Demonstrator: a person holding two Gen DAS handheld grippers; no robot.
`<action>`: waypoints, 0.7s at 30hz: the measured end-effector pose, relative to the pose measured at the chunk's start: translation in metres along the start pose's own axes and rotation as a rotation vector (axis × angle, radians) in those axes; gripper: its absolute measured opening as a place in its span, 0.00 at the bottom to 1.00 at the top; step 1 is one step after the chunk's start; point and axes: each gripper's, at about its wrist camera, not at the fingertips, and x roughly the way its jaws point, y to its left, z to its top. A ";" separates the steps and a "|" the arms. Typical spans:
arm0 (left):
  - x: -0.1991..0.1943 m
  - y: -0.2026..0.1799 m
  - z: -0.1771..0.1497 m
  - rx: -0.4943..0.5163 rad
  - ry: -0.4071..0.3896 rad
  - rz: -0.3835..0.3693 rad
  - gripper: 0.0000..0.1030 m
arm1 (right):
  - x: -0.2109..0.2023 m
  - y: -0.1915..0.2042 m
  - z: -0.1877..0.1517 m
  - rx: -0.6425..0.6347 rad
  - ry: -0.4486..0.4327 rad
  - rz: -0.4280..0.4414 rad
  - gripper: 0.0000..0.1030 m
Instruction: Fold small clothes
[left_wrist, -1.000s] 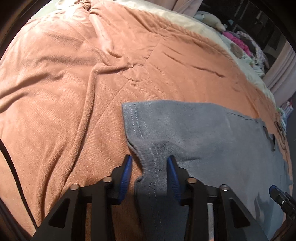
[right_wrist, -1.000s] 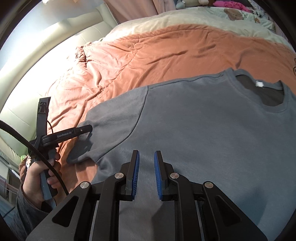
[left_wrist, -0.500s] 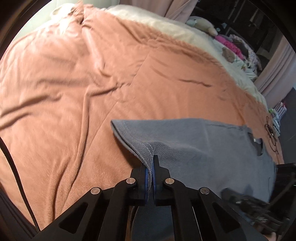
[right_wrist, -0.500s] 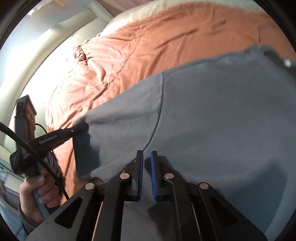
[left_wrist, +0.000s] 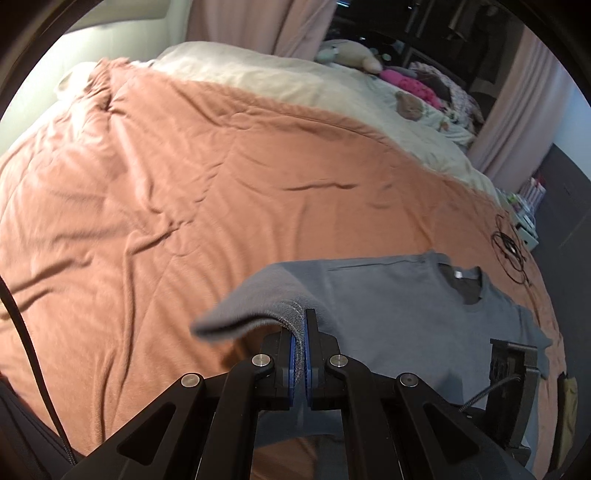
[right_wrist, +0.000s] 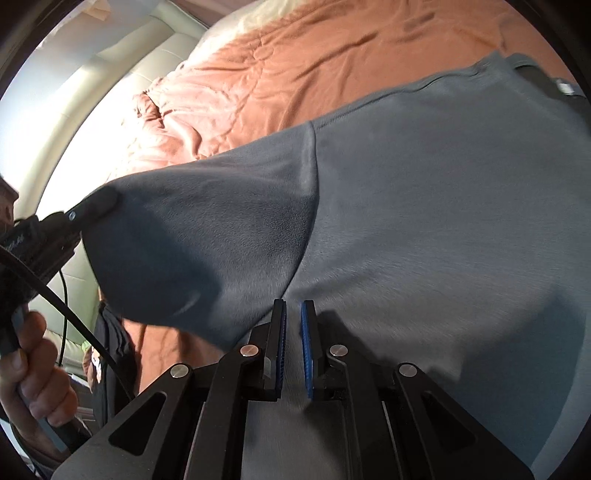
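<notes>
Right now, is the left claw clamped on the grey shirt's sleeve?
Yes, the left claw pinches the hem of the grey shirt's sleeve.

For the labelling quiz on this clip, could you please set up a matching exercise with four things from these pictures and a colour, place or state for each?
Things:
1. sleeve of the grey T-shirt
2. blanket
3. right gripper
4. black cord

Descriptions:
A. orange-brown, spread over the bed
B. jaws slightly apart, nothing pinched between the pads, above the shirt's body
C. clamped in the left gripper and lifted off the bed
D. lying in a tangle on the blanket beyond the shirt's collar

Pairs: 1-C, 2-A, 3-B, 4-D
</notes>
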 end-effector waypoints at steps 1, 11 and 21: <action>0.000 -0.005 0.001 0.008 -0.001 -0.004 0.03 | -0.008 -0.002 -0.003 0.001 -0.012 0.007 0.17; 0.005 -0.074 -0.001 0.098 0.025 -0.040 0.03 | -0.081 -0.022 -0.033 -0.020 -0.109 -0.062 0.69; 0.030 -0.135 -0.016 0.160 0.097 -0.088 0.03 | -0.142 -0.059 -0.059 0.044 -0.133 -0.102 0.69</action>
